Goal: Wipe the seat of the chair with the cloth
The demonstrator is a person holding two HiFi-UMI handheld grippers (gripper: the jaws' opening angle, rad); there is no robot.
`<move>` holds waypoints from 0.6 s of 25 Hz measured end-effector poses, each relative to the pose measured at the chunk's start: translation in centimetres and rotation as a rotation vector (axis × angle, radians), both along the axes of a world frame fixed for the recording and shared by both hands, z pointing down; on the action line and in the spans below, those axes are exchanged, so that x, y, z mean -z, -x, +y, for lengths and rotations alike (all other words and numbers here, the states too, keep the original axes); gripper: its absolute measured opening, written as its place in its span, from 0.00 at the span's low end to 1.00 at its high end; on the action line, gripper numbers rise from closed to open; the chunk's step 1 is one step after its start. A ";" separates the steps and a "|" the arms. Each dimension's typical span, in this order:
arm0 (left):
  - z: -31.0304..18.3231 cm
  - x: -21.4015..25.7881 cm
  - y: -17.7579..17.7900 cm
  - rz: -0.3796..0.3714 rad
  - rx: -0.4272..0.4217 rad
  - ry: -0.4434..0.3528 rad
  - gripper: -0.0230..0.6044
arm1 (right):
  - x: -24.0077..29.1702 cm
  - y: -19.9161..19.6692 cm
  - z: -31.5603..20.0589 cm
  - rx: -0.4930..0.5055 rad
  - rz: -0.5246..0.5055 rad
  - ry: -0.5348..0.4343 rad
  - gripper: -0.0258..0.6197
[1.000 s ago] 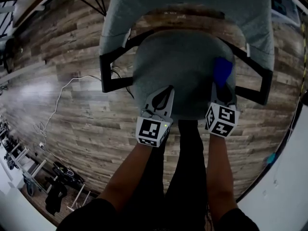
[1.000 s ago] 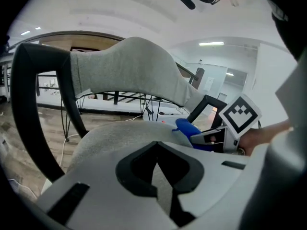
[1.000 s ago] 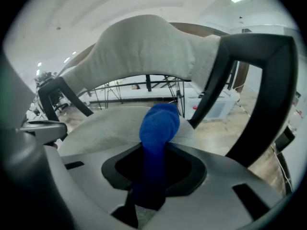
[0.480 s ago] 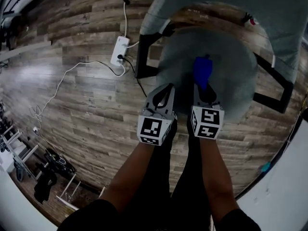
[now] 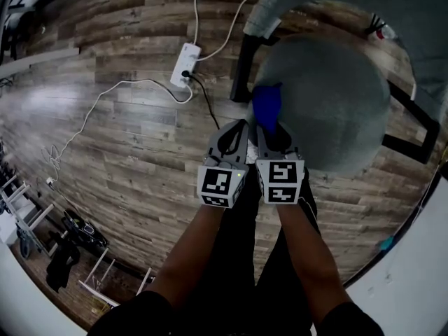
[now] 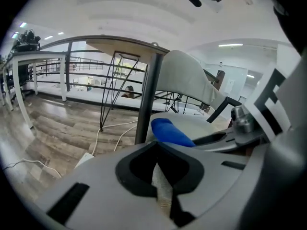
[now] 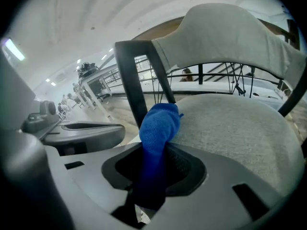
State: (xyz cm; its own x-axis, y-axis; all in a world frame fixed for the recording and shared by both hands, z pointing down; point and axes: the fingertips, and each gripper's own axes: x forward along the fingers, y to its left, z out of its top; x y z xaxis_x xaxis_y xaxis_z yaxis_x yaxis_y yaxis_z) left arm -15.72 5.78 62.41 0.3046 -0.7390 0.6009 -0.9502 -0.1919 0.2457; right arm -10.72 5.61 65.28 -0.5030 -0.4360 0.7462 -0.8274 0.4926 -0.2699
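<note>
The grey padded chair seat [image 5: 329,103] fills the upper right of the head view, with its grey backrest [image 7: 230,28] behind it. A blue cloth [image 5: 267,105] lies on the seat's left edge, pinched in my right gripper [image 5: 274,133], whose jaws are shut on it. The right gripper view shows the cloth [image 7: 158,128] bunched between the jaws, touching the seat [image 7: 240,128]. My left gripper [image 5: 234,135] hovers just left of the right one, over the seat's edge, jaws shut and empty. The cloth [image 6: 170,131] shows beyond it in the left gripper view.
Black armrest frames [image 5: 245,65] flank the seat. A white power strip [image 5: 185,63] with trailing cables [image 5: 105,100] lies on the wooden floor [image 5: 126,159] to the left. My legs stand below the grippers. A table leg [image 6: 146,99] rises beside the chair.
My right gripper has dragged the blue cloth leftward across the seat, from the right side to the left edge. The view has shifted left, and both grippers now sit close together.
</note>
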 end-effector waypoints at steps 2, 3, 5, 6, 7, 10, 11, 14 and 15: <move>0.2 -0.3 0.5 -0.001 0.014 0.006 0.04 | -0.4 0.8 0.6 0.010 0.002 0.007 0.22; 0.4 -0.4 0.7 -0.001 0.017 0.009 0.04 | -0.7 1.0 0.8 0.009 0.005 0.011 0.22; 0.4 -0.7 0.8 -0.002 0.011 0.009 0.04 | -1.1 1.0 0.9 0.003 0.011 0.011 0.22; 0.3 -0.7 0.8 -0.003 0.008 0.008 0.04 | -1.3 1.0 0.9 0.002 0.016 0.007 0.22; 0.2 -0.7 0.7 -0.003 0.004 0.007 0.04 | -1.4 1.0 0.8 0.002 0.022 0.004 0.22; 0.3 -0.8 0.3 0.000 -0.010 0.011 0.04 | -1.5 0.5 0.8 -0.012 0.034 0.003 0.22; 0.4 -0.8 0.2 0.000 -0.018 0.011 0.04 | -1.5 0.3 0.8 -0.023 0.031 0.004 0.22; 0.6 -0.9 -0.2 -0.005 -0.040 0.014 0.04 | -1.4 -0.4 0.7 -0.058 0.016 0.005 0.22; 0.5 -0.9 -0.4 -0.009 -0.047 0.013 0.04 | -1.5 -0.7 0.7 -0.063 0.020 0.003 0.22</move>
State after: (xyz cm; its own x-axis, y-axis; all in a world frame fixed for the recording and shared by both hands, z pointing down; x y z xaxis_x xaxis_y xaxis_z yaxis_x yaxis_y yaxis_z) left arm -15.28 6.31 63.30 0.3332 -0.7164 0.6130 -0.9424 -0.2329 0.2400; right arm -10.05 6.32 66.74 -0.4599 -0.4641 0.7571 -0.8618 0.4387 -0.2546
